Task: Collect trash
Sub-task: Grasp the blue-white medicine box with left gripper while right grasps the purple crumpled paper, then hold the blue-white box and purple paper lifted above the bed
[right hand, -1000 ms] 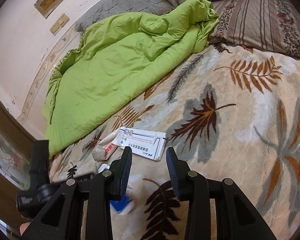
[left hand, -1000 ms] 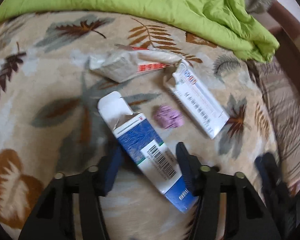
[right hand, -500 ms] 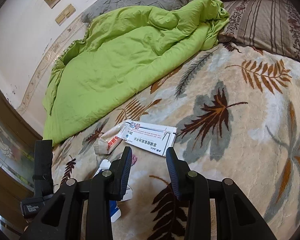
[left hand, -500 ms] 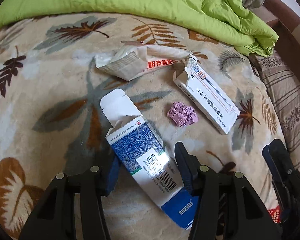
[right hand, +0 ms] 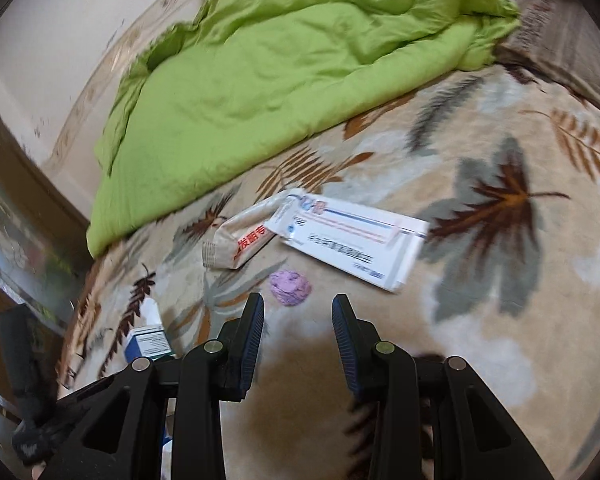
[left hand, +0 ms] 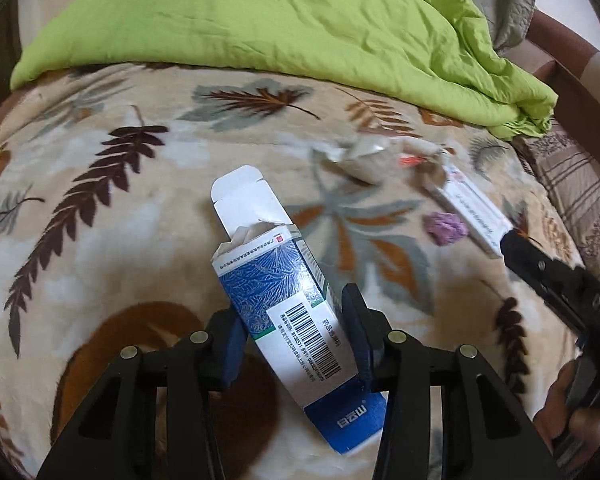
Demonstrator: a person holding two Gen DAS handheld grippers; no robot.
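My left gripper (left hand: 288, 304) is shut on a blue and white carton (left hand: 284, 300) with a barcode; its open flap points away from me, tilted above the leaf-patterned bedspread (left hand: 100, 240). Further right lie a crumpled purple wad (left hand: 446, 228), a long white box (left hand: 472, 208) and a crushed beige packet (left hand: 372, 160). My right gripper (right hand: 298, 300) is open and holds nothing. It hovers just short of the purple wad (right hand: 290, 288), with the white box (right hand: 356, 240) and the beige packet (right hand: 240, 244) beyond. The blue carton (right hand: 148, 340) shows at the lower left of the right wrist view.
A rumpled green quilt (left hand: 300, 20) covers the far side of the bed (right hand: 280, 80). A striped pillow (left hand: 580, 184) lies at the right. A wall and a wooden frame edge run along the left of the right wrist view.
My left gripper has closed on the blue carton and drawn back with it, away from the other trash. My right gripper has moved closer to the purple wad and the white box.
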